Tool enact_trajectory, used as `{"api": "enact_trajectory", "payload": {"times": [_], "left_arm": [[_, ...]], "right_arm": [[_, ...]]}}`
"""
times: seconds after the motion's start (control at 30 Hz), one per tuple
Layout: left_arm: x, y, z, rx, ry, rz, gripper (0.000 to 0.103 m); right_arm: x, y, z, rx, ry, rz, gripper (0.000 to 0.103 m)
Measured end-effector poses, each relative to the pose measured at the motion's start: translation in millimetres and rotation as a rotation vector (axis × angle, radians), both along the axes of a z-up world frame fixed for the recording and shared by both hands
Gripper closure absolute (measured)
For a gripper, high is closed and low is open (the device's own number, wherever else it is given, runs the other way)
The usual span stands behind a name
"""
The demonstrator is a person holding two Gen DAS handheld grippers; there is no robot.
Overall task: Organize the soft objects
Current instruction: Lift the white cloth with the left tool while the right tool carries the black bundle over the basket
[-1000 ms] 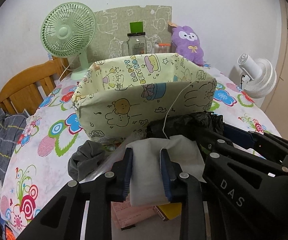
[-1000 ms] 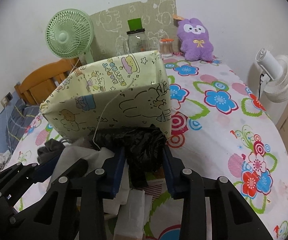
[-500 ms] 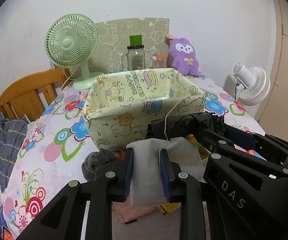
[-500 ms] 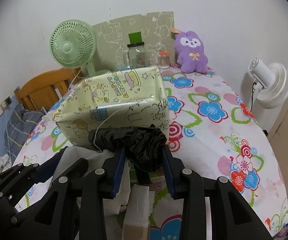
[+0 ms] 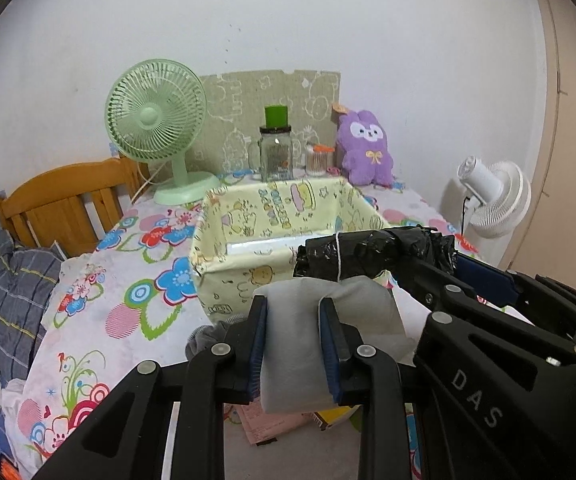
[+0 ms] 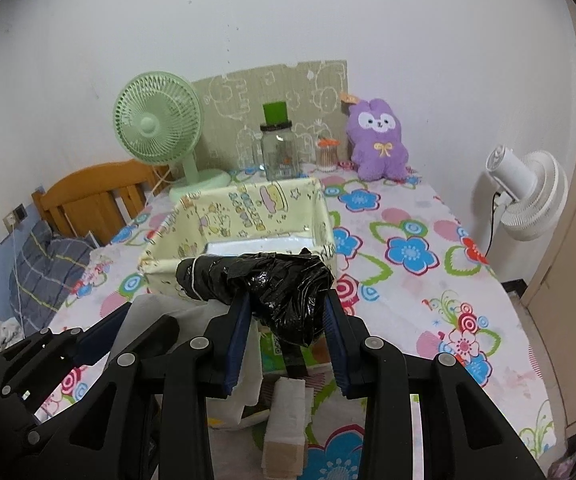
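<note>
left hand-held gripper point(image 5: 292, 344) is clamped on a white cloth point(image 5: 320, 320); right hand-held gripper point(image 6: 287, 320) is clamped on a black plastic bundle point(image 6: 275, 280), both held just near of the fabric bin point(image 6: 247, 204) on the worktop point(image 6: 408, 248).

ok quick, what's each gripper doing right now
left gripper: closed on the white cloth bundle.
right gripper: closed on the black plastic bag.

I see a crinkly black plastic bundle point(image 6: 283, 284) and a pale grey-white cloth point(image 5: 312, 320), a pale yellow cartoon-print fabric bin point(image 5: 247, 216), a table point(image 6: 408, 256) covered in bright flower print, a mint-green fan point(image 5: 155, 120), and a purple plush bunny point(image 6: 378, 144).
</note>
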State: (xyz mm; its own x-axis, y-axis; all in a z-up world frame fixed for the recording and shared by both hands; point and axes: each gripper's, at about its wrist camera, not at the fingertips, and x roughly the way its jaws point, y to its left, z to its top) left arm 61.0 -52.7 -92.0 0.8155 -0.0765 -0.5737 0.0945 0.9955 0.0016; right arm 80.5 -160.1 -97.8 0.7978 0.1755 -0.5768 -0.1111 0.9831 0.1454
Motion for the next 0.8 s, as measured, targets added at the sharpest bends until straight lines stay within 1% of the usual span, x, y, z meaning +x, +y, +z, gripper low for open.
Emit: {"api": "enact_trajectory", "payload": {"times": [0.43, 0.8], "left_arm": [[-4, 10, 21, -0.018, -0.040, 0.014, 0.078], [13, 16, 30, -0.024, -0.056, 0.026, 0.078]], "right_arm": [[-13, 9, 28, -0.008, -0.057, -0.001, 0.064], [1, 11, 39, -0.004, -0.072, 0.000, 0.064]]}}
